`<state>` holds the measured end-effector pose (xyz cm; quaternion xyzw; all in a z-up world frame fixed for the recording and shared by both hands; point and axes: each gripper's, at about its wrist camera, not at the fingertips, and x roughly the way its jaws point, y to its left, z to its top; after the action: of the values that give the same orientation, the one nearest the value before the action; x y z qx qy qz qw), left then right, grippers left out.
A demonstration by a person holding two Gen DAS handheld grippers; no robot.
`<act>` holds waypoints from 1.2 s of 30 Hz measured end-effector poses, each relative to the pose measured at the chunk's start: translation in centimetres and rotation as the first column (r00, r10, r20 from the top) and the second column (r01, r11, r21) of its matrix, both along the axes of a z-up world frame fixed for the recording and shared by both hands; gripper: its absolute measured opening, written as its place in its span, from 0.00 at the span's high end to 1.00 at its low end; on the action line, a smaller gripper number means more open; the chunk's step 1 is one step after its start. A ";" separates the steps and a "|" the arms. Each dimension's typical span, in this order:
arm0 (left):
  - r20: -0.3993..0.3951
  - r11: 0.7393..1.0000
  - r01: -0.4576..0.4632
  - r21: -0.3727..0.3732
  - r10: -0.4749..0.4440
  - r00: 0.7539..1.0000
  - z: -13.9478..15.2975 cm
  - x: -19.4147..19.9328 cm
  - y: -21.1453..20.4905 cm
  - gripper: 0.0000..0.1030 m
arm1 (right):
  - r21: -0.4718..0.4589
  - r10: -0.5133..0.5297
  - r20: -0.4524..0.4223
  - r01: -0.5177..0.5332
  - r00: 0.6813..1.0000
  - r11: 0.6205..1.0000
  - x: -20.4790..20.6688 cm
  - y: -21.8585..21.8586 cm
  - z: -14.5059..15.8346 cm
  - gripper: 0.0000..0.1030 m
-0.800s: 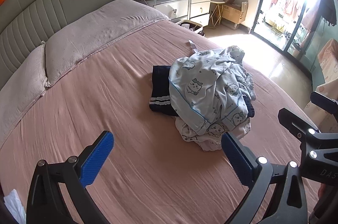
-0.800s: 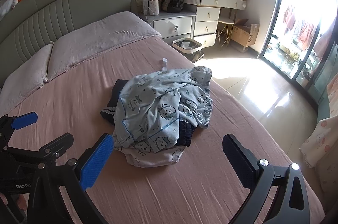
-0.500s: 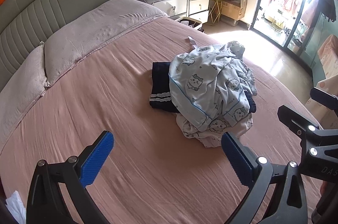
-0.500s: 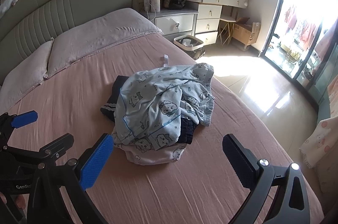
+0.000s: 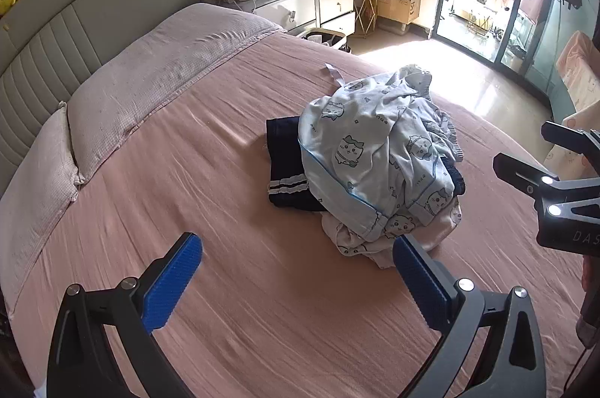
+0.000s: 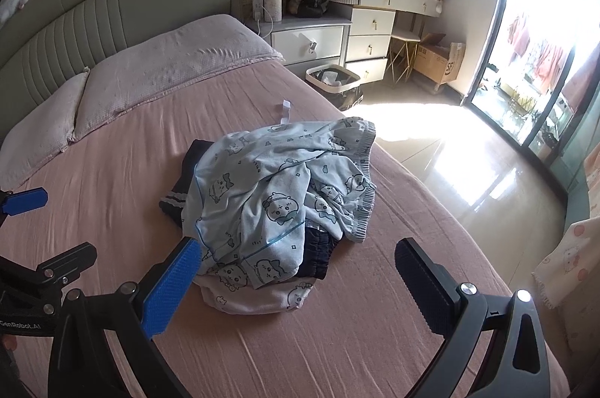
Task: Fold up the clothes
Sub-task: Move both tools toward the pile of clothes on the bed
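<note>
Both tools, left tool (image 5: 296, 270) and right tool (image 6: 298, 272), spread wide, near the clothes pile (image 6: 277, 199) on the bed (image 6: 112, 180).

Left gripper (image 5: 296, 270): jaws wide apart, holding nothing. Right gripper (image 6: 296, 270): same, level beside left.

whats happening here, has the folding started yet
Not yet. A person holds a claw in each hand over a pink bed, and both the left claw and the right claw are open and empty. In front of them is an unfolded pile: light blue cartoon-print pyjamas on top, a dark navy garment beneath, and a pale printed piece at the bottom. Nothing is gripped.
</note>
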<state>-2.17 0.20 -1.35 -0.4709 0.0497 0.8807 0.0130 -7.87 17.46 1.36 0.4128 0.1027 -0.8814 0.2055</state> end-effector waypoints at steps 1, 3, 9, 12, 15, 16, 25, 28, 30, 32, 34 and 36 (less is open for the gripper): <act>-0.002 1.000 0.004 -0.002 -0.004 1.000 -0.2 -0.3 0.0 0.00 | -0.014 0.003 0.014 -0.003 1.000 1.000 -0.5 0.1 -0.2 0.00; -0.001 1.000 0.011 0.001 -0.011 1.000 -0.6 -0.8 0.1 0.00 | -0.052 0.010 0.054 -0.007 0.999 0.999 -1.5 0.2 -0.8 0.00; 0.040 0.996 -0.006 0.093 0.002 0.999 -3.2 -3.3 0.3 0.00 | -0.032 0.047 0.080 -0.044 0.996 0.999 -3.5 -1.1 -2.5 0.00; 0.043 0.996 -0.036 0.082 0.032 0.999 -4.8 -4.9 0.6 0.00 | -0.038 0.059 0.112 -0.055 0.992 0.998 -4.9 -1.5 -3.8 0.00; 0.060 0.995 -0.052 0.084 0.047 0.997 -6.2 -6.2 0.7 0.00 | -0.059 0.049 0.151 -0.040 0.987 0.997 -6.4 -1.5 -5.3 0.00; 0.067 0.996 -0.054 0.077 0.049 0.997 -6.6 -6.5 0.7 0.00 | -0.070 0.043 0.165 -0.031 0.985 0.997 -6.9 -1.4 -5.7 0.00; 0.112 0.991 -0.049 0.123 0.035 0.993 -9.8 -8.5 1.4 0.00 | -0.139 0.021 0.287 0.020 0.958 0.990 -9.1 -0.7 -8.2 0.00; 0.124 0.987 -0.068 0.147 0.050 0.991 -10.2 -8.4 1.4 0.00 | -0.200 0.007 0.340 0.065 0.940 0.978 -9.6 -0.3 -8.5 0.00; 0.131 0.983 -0.081 0.162 0.060 0.990 -10.6 -8.3 1.4 0.00 | -0.218 0.021 0.378 0.067 0.926 0.974 -9.9 -0.6 -8.7 0.00; 0.139 0.980 -0.094 0.177 0.069 0.988 -10.9 -8.2 1.5 0.00 | -0.234 0.041 0.416 0.063 0.908 0.970 -10.2 -0.9 -9.0 0.00; 0.148 0.976 -0.107 0.192 0.079 0.986 -11.2 -8.1 1.5 0.00 | -0.252 0.056 0.453 0.067 0.890 0.965 -10.5 -1.2 -9.3 0.00; 0.156 0.971 -0.120 0.207 0.088 0.984 -11.5 -7.9 1.5 0.00 | -0.278 0.034 0.492 0.120 0.870 0.953 -10.9 -0.9 -9.9 0.00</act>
<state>-10.12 1.72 -12.87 -0.5317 -0.0717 0.8437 0.0212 -18.73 16.56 -8.54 0.5895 -0.0968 -0.7569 0.2651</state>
